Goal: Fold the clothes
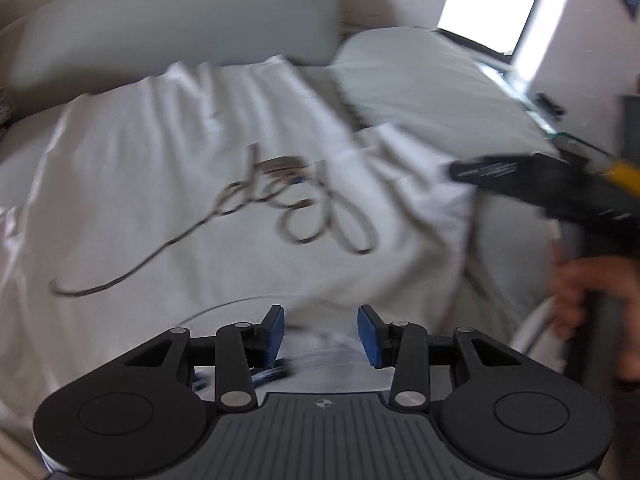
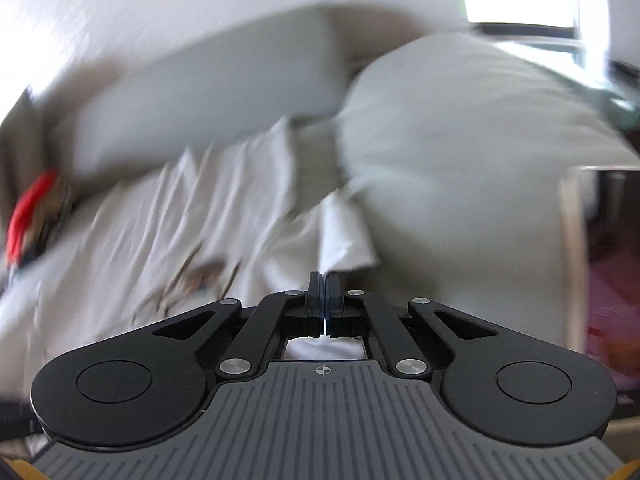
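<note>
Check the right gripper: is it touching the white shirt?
Touching. In the right wrist view, the right gripper is shut on a fold of the white shirt, which rises straight out of the closed jaws.

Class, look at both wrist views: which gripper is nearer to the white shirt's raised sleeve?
Right. The right gripper is shut on the sleeve; the left gripper hovers apart over the shirt's hem.

Dark looping script across the white shirt [image 1: 208,184], too blurred to read, small crosshair mark on each claw's grey ribbed base, no legible words elsewhere
</note>
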Motion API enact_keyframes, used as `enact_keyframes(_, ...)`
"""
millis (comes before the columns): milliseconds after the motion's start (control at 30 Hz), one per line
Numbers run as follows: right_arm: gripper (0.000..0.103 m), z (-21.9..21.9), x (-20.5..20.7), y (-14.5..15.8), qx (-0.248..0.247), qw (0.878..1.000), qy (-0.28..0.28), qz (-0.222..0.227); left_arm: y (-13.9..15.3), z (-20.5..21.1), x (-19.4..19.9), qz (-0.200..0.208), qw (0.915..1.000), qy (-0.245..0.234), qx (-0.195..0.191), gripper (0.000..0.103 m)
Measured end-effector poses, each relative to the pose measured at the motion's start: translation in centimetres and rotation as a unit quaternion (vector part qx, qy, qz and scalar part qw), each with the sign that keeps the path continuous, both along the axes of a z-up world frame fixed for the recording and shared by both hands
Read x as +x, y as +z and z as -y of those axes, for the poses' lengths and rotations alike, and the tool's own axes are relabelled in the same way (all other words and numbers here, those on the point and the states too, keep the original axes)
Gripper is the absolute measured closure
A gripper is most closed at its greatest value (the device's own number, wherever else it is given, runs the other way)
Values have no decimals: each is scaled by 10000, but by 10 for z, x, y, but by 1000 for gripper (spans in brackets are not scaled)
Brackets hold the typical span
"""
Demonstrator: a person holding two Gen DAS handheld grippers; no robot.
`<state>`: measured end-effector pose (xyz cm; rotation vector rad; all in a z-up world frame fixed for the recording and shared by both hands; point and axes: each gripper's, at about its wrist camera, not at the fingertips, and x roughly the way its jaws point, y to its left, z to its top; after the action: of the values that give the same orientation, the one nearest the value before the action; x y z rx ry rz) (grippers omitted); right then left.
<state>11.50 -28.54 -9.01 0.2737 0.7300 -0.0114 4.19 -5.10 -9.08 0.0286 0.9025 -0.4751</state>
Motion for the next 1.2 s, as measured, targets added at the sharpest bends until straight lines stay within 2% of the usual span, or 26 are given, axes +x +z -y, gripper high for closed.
enact_keyframes(67,99,9,12,-6,273,9994,-13,-233,-2,12,0,55,9995,-276,-123,67)
enact_keyframes(133,97,21,3,-9,676,9973,-125,-267,-6,24,1,117,9982,-557,-207,68)
enact_keyframes(233,85,39,-14,-12,1290,9907,-296,-304,-11,40,1,142,9963,-840,-115,71)
enact_keyframes(267,72,44,-11,-17,1572,9864,-354,-316,-14,44,0,120,9958,-901,-71,71)
enact_keyframes(333,62,54,-4,-28,2160,9747,-469,-340,-17,48,-3,163,9949,-993,52,71)
enact_keyframes(500,63,72,22,-58,3569,9304,-717,-425,-19,46,3,-3,9955,-948,-39,71)
enact_keyframes(633,65,82,39,-69,4113,9034,-1214,-29,-20,43,5,-35,9956,-931,-76,70)
enact_keyframes(700,72,86,43,-71,4302,8906,-1462,196,-20,44,3,-33,9957,-921,-77,70)
enact_keyframes(733,74,87,42,-69,4313,8883,-1550,303,-20,45,2,-32,9958,-914,-80,70)
enact_keyframes(800,77,84,40,-61,4080,8991,-1541,373,-20,45,2,-39,9958,-914,-98,70)
enact_keyframes(933,77,85,34,-53,3759,9122,-1599,310,-21,43,6,-60,9957,-911,-169,70)
enact_keyframes(1100,77,107,18,-42,3609,9130,-1863,392,-21,43,7,-50,9956,-921,-176,70)
enact_keyframes(1167,77,109,18,-38,3446,9175,-1939,439,-22,42,9,-58,9956,-918,-191,70)
enact_keyframes(1200,83,107,19,-35,3247,9253,-1907,452,-22,42,10,-62,9956,-915,-199,70)
